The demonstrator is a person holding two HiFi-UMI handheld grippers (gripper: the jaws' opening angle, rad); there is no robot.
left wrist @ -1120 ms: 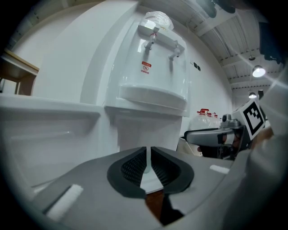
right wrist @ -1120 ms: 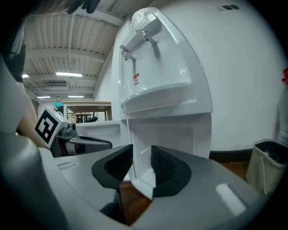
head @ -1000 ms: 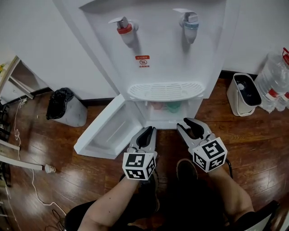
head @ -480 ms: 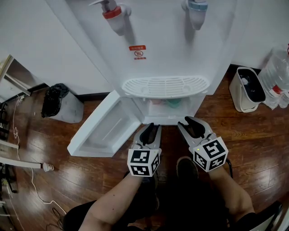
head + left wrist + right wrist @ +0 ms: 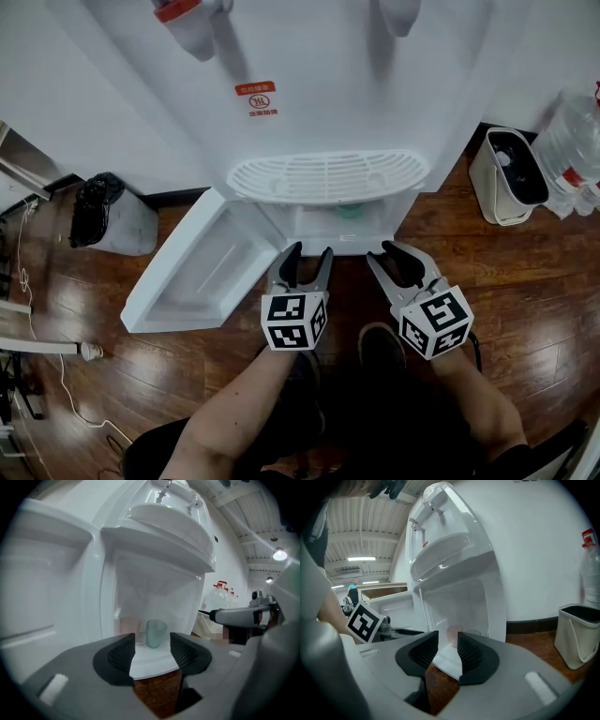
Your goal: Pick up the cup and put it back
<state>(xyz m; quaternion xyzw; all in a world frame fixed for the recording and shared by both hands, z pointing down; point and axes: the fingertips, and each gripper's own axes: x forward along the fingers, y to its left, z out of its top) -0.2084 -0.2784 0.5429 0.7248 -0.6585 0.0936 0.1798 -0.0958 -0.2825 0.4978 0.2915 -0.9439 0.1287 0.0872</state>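
Left tool (image 5: 309, 251), empty, jaws just opening, and right tool (image 5: 382, 251), part-open, empty, face the dispenser's open cabinet (image 5: 309, 225); green cup (image 5: 156, 633) stands inside, back from the shelf edge, beside a pink cup (image 5: 130, 624).

We see the cup (image 5: 156, 633), a pale green translucent tumbler, standing upright on the white floor of the open compartment (image 5: 154, 585) at the foot of the water dispenser (image 5: 328, 112). A pinkish cup (image 5: 130, 625) stands upright just beside it, nearer the compartment's left wall.
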